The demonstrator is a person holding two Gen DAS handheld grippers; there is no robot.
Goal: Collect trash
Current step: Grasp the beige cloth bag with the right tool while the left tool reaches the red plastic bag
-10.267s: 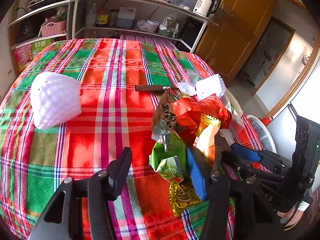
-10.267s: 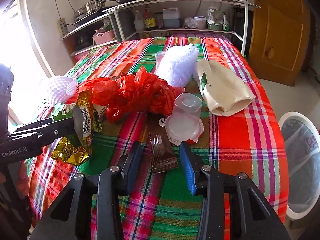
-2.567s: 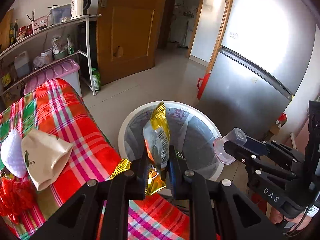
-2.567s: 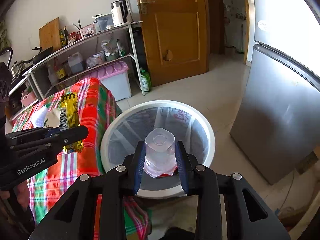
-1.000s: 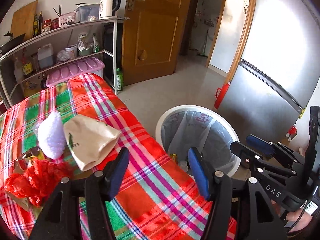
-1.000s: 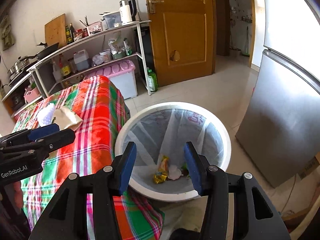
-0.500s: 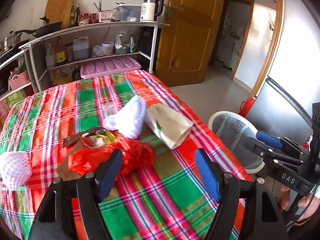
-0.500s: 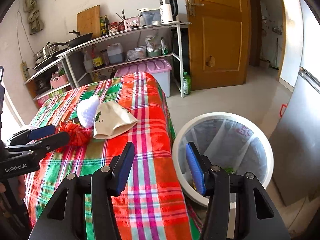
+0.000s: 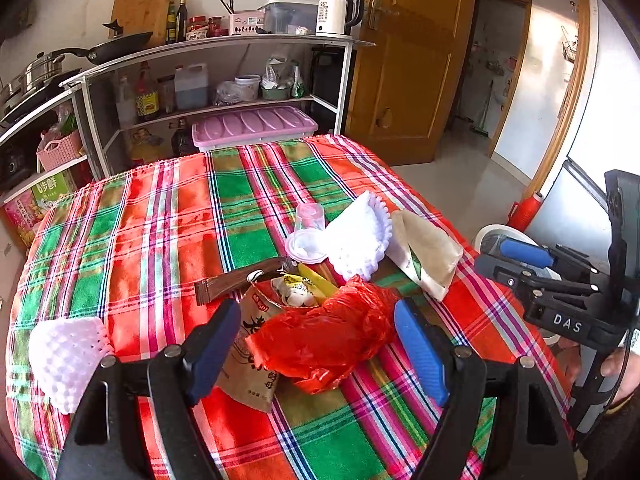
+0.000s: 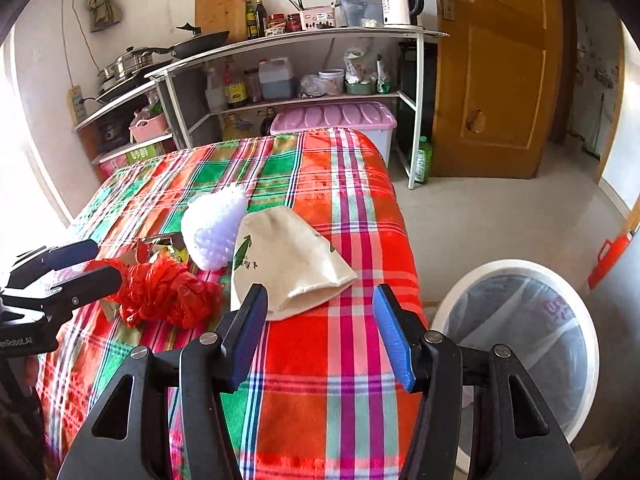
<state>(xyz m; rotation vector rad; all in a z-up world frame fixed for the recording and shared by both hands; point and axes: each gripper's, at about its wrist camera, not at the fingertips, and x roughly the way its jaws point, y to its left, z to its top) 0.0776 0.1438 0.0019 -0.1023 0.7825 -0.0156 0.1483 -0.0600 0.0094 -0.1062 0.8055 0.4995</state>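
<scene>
Trash lies on the plaid tablecloth (image 9: pixel 168 216): a red plastic bag (image 9: pixel 320 344), a brown snack packet (image 9: pixel 248 364), a brown wrapper strip (image 9: pixel 236 280), a clear cup (image 9: pixel 310 216) on a lid, white foam nets (image 9: pixel 360 236) (image 9: pixel 66 360) and a beige paper bag (image 9: pixel 424 256). My left gripper (image 9: pixel 316 348) is open and empty, just above the red bag. My right gripper (image 10: pixel 320 340) is open and empty above the table's right edge, near the beige bag (image 10: pixel 288 264). The white bin (image 10: pixel 520 344) stands on the floor to the right.
A metal shelf rack (image 9: pixel 208 80) with bottles, pans and a kettle stands behind the table. A pink-lidded box (image 9: pixel 252 124) sits under it. A wooden door (image 9: pixel 412 60) and a grey fridge (image 10: pixel 624 312) are on the right.
Both grippers dropped their trash in the bin, opened, and swung back from the bin to the table. The left one now hovers over the red bag.
</scene>
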